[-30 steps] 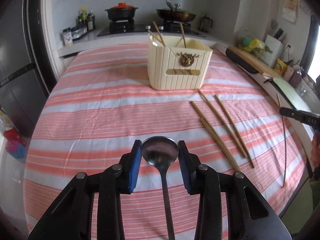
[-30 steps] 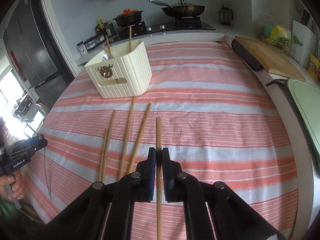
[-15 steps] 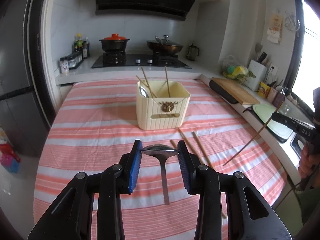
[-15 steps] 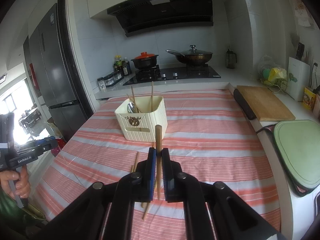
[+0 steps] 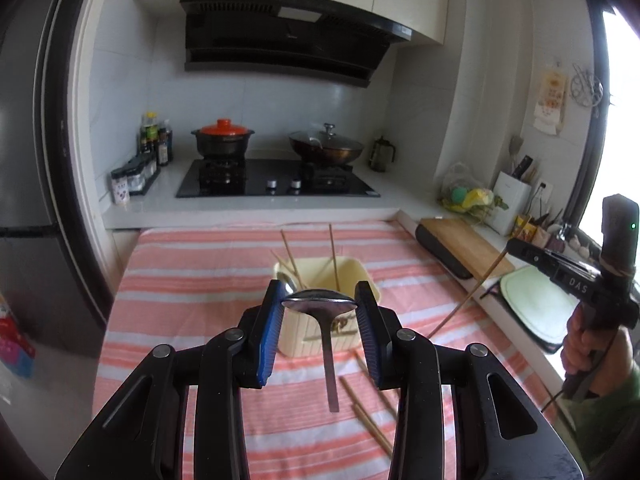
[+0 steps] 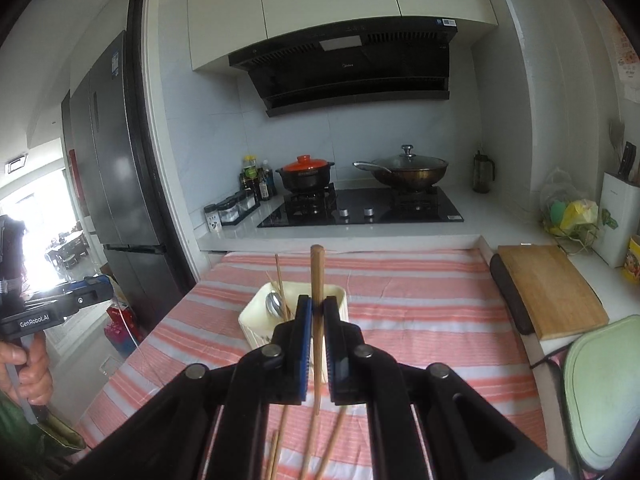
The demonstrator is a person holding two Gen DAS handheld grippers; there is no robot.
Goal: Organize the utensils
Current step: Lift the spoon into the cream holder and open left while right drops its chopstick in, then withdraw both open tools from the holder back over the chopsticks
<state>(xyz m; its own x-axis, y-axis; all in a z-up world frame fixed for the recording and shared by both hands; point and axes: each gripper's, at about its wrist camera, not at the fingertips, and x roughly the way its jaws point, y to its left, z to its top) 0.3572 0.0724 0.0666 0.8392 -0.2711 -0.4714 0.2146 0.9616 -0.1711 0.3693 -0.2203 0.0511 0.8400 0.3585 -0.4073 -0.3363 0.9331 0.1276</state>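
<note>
My left gripper (image 5: pixel 319 307) is shut on the bowl of a steel spoon (image 5: pixel 320 303), whose handle hangs down over the striped cloth. Behind it stands the cream utensil box (image 5: pixel 294 338) with chopsticks and a spoon inside. My right gripper (image 6: pixel 316 322) is shut on a wooden chopstick (image 6: pixel 317 276) that points up and away, above the same utensil box (image 6: pixel 252 320). Loose chopsticks (image 5: pixel 370 418) lie on the cloth in front of the box, also visible as chopsticks (image 6: pixel 276 446) under the right gripper. The right gripper (image 5: pixel 516 246) shows at the right edge of the left wrist view, chopstick slanting down.
A striped tablecloth (image 6: pixel 420 304) covers the counter. At the right lie a wooden cutting board (image 6: pixel 552 288) and a green mat (image 6: pixel 604 384). Behind are a hob with a red-lidded pot (image 6: pixel 306 174) and a wok (image 6: pixel 408 170). A dark fridge (image 6: pixel 116 168) stands at the left.
Both grippers have risen well above the cloth, carrying the spoon and the chopstick. The views now look more level, with the utensil box lower and closer under the fingertips.
</note>
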